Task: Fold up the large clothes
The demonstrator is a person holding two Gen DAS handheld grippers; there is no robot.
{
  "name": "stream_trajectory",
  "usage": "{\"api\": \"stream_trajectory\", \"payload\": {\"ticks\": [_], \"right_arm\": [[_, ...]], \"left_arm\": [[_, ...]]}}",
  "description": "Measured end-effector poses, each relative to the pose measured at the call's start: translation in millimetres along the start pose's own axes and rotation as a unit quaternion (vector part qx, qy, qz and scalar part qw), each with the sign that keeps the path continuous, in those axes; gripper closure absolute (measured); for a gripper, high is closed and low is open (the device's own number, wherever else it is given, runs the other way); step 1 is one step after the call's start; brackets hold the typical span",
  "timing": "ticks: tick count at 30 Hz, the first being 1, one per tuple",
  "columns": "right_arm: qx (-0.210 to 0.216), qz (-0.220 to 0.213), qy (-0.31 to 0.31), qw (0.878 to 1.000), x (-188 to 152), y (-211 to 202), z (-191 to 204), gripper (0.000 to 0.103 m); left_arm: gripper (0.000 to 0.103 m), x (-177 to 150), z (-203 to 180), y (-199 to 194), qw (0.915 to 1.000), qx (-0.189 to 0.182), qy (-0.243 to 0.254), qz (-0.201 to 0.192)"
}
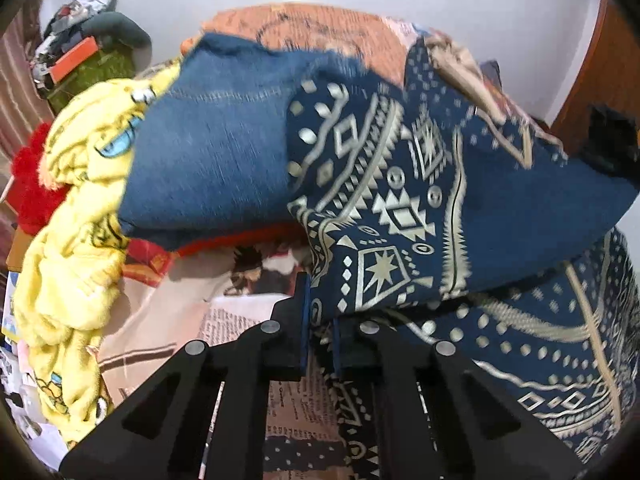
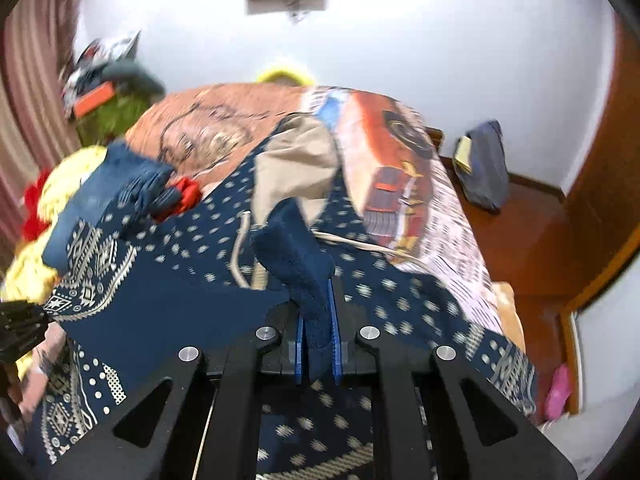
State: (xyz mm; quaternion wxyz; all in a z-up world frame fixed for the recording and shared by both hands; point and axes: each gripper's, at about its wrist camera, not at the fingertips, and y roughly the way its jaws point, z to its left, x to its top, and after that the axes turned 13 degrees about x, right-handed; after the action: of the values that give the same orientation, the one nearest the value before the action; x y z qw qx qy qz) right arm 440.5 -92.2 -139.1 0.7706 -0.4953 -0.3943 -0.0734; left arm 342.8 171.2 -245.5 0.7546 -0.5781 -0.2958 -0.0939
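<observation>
Working left to right across your bed: at the far left a heap of yellow cartoon-print fleece [image 1: 76,216] with a red fuzzy item [image 1: 30,196] tucked beside it, and behind these a shelf pile of clutter [image 1: 80,52] against the white wall. Next, a blue denim piece [image 1: 216,148] lies over the fleece's edge. Your left gripper [image 1: 320,332] has its blue pads pressed together, pinching an edge of the navy patterned garment [image 1: 400,200], which rises in a lifted fold right in front of it and drapes off to the right. That garment spreads across the printed bedsheet [image 2: 400,160], overlapping the denim on its left side, with a beige lining and a pale drawstring [image 2: 240,248] showing at its middle. Your right gripper [image 2: 318,340] is likewise clamped, its pads nipping a fleecy navy fold of the same garment, raised above the bed. Further right, a wooden floor [image 2: 532,232] with a dark bag [image 2: 484,164] against the wall, and a pink object [image 2: 558,396] near the doorway.
</observation>
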Motion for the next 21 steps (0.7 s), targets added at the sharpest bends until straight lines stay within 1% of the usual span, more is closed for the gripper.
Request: {"api": "stream_trajectory", "payload": {"ticks": [3,6,7,10,13,16,17,18,19,20,21], "right_arm": [[0.007,0.002,0.039,0.999,-13.3,-1.1,-17.6,0.094],[0.013,0.021,0.084,0.996,-33.3,10.9,-35.9,0.094],[0.013,0.026,0.096,0.995,-40.3,13.1,-41.2,0.094],[0.024,0.05,0.141,0.988,-63.2,24.4,-58.0,0.094],[0.026,0.075,0.157,0.984,-80.2,34.4,-66.3,0.094],[0.03,0.077,0.165,0.983,-86.5,34.0,-69.9,0.094],[0.032,0.077,0.166,0.983,-86.3,32.0,-71.0,0.094],[0.033,0.08,0.166,0.982,-85.7,31.5,-70.6,0.094],[0.032,0.084,0.164,0.982,-84.8,30.7,-69.1,0.094],[0.032,0.088,0.162,0.982,-85.6,27.8,-70.5,0.094],[0.032,0.091,0.158,0.983,-87.0,25.0,-71.3,0.093]], "left_arm": [[0.095,6.2,-1.6,-5.0,1.0,0.001,0.003,-0.009],[0.095,4.4,-5.8,2.4,0.9997,0.02,0.015,-0.002],[0.095,-5.7,-2.4,-0.2,0.9995,0.025,0.017,0.0],[0.095,-15.4,-4.6,10.8,0.9986,0.041,0.029,0.013],[0.094,-24.7,-6.6,20.7,0.9979,0.04,0.042,0.031],[0.093,-31.4,-10.6,19.8,0.9968,0.04,0.062,0.03],[0.09,-32.5,-11.2,18.6,0.9965,0.039,0.067,0.031],[0.08,-33.7,-11.8,18.1,0.9961,0.037,0.072,0.035],[0.074,-35.7,-12.3,17.5,0.9953,0.032,0.08,0.043],[0.065,-37.1,-12.0,16.2,0.9949,0.03,0.085,0.045],[0.06,-38.8,-11.1,13.2,0.9945,0.028,0.09,0.045]]}}
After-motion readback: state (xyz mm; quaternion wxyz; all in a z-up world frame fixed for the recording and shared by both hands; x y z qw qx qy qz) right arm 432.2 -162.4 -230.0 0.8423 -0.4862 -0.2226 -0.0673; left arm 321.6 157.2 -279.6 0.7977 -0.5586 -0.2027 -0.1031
